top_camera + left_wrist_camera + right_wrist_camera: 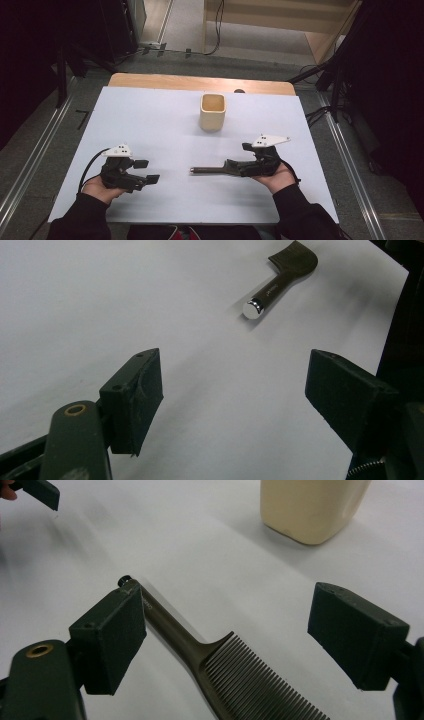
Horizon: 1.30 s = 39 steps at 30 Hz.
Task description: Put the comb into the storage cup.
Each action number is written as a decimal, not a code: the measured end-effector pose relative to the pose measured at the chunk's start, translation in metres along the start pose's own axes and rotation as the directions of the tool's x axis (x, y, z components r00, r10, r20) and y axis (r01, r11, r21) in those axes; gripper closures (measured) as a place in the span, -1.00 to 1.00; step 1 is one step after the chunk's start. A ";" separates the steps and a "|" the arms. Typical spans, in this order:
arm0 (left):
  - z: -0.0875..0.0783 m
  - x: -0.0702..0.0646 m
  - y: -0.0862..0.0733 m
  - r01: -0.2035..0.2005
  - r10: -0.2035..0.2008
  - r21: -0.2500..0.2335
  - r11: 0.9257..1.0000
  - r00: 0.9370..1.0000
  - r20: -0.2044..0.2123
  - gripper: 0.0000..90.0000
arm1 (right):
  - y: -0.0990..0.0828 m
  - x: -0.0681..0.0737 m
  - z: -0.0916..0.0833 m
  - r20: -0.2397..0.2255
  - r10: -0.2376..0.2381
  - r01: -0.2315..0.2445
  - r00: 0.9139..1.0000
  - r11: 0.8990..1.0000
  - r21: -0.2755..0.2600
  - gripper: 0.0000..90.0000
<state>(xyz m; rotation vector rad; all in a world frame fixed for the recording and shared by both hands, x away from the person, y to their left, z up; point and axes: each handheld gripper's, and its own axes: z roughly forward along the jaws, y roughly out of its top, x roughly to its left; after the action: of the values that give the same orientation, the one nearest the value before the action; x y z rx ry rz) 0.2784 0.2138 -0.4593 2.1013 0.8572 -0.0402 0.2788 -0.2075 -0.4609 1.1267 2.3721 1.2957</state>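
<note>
A dark comb (207, 170) (235, 672) lies flat on the white table (160, 125), its round handle pointing left. My right gripper (239, 156) (227, 630) hovers open over the toothed end, one jaw on each side, not closed on it. In the left gripper view the comb (280, 280) lies ahead at the upper right, chrome handle end facing me. My left gripper (149, 170) (235, 390) is open and holds nothing, a hand's width left of the handle tip. A cream cup (212, 112) (310, 507) stands upright behind the comb.
The table's wooden far edge (200, 82) shows beyond the white sheet. Dark stands and cables (330, 75) crowd the floor at both sides. One jaw tip of the left gripper (42, 492) shows in the top left corner of the right gripper view.
</note>
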 end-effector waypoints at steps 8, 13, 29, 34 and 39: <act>0.000 0.000 0.000 -0.001 0.001 0.001 1.000 1.000 0.001 -0.48 | 0.008 0.005 0.010 -0.015 -0.012 0.012 1.000 1.000 -0.005 -0.70; 0.000 0.000 0.000 -0.001 0.001 0.001 1.000 1.000 0.001 -0.48 | 0.014 0.009 0.016 -0.016 -0.017 0.017 1.000 1.000 0.002 -0.69; 0.000 0.000 0.000 -0.002 0.002 0.002 1.000 1.000 0.002 -0.48 | 0.027 0.018 0.035 -0.032 -0.033 0.033 0.999 0.999 -0.002 -0.69; 0.000 0.000 0.000 -0.002 0.002 0.000 1.000 1.000 0.004 -0.48 | 0.030 0.020 0.042 -0.039 -0.031 0.031 0.999 1.000 -0.001 -0.61; -0.001 0.000 0.000 -0.001 0.001 0.000 1.000 1.000 0.004 -0.48 | 0.032 0.022 0.050 -0.040 -0.028 0.028 0.999 1.000 0.010 -0.60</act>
<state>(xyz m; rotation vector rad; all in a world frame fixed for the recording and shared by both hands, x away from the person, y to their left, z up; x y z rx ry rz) 0.2784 0.2144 -0.4590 2.1011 0.8539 -0.0436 0.3057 -0.1502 -0.4610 1.0760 2.4169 1.3100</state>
